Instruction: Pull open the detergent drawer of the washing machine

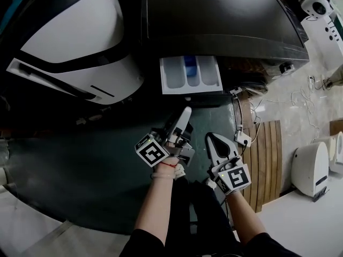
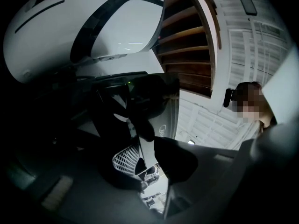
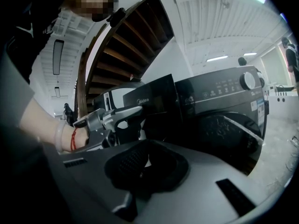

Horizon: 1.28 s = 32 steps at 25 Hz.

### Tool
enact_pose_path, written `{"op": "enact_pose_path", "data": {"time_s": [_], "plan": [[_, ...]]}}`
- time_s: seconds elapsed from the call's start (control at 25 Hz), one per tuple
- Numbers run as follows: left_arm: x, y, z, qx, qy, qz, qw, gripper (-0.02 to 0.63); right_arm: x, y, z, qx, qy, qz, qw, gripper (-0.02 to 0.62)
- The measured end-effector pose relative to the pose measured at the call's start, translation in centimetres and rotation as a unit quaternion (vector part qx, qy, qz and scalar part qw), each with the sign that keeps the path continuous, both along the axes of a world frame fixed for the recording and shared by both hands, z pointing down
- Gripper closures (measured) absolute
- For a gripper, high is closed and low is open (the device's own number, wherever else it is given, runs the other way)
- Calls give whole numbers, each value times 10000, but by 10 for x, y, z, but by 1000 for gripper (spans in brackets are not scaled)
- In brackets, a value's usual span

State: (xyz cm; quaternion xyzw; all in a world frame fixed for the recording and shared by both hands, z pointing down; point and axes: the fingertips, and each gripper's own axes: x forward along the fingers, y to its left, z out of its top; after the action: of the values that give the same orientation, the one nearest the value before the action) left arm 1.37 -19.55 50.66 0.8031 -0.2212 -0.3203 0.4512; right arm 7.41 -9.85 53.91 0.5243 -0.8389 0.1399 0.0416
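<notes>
The black washing machine [image 1: 214, 15] stands at the top of the head view. Its white detergent drawer [image 1: 190, 74] is pulled out, showing compartments, one of them blue. My left gripper [image 1: 185, 115] hovers in front of the drawer, apart from it, open with nothing between its pads [image 2: 125, 160]. My right gripper [image 1: 211, 138] is beside it to the right, lower, and shut on nothing. In the right gripper view the black pads [image 3: 140, 164] meet; beyond them are the left gripper [image 3: 112, 118], the drawer's dark front panel [image 3: 145, 97] and the machine's door [image 3: 224, 129].
A large white and black rounded appliance [image 1: 69, 42] stands left of the washer. A wooden slat board [image 1: 265, 159], a plug strip with cables [image 1: 244, 138] and a white unit [image 1: 311, 167] lie to the right. A dark staircase [image 3: 126, 45] rises behind.
</notes>
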Motion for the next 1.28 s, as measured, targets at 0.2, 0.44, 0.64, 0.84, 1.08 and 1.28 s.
{"op": "enact_pose_path", "data": {"time_s": [0.2,0.44,0.64,0.84,1.08,1.28], "plan": [[0,7,1,42,-24,24,10000,509,-1,-3,-7,163,-244,20,9996,583],[-3,12,0,84,-11,-92,9999,513,-7,11,1,-10,-125,-243,9996,583],[-1,25,2,58,-31,-92,9999,512,5,19,4,-28,-25,-205,9998,583],[-1,34,2,74,-56,-100,9999,512,10,24,3,59,39,-209,9998,584],[-2,44,2,75,-49,-125,9999,514,10,36,4,-18,-65,-206,9998,583],[-2,43,2,75,-34,-152,9999,514,8,37,-5,84,-172,-187,9996,583]]}}
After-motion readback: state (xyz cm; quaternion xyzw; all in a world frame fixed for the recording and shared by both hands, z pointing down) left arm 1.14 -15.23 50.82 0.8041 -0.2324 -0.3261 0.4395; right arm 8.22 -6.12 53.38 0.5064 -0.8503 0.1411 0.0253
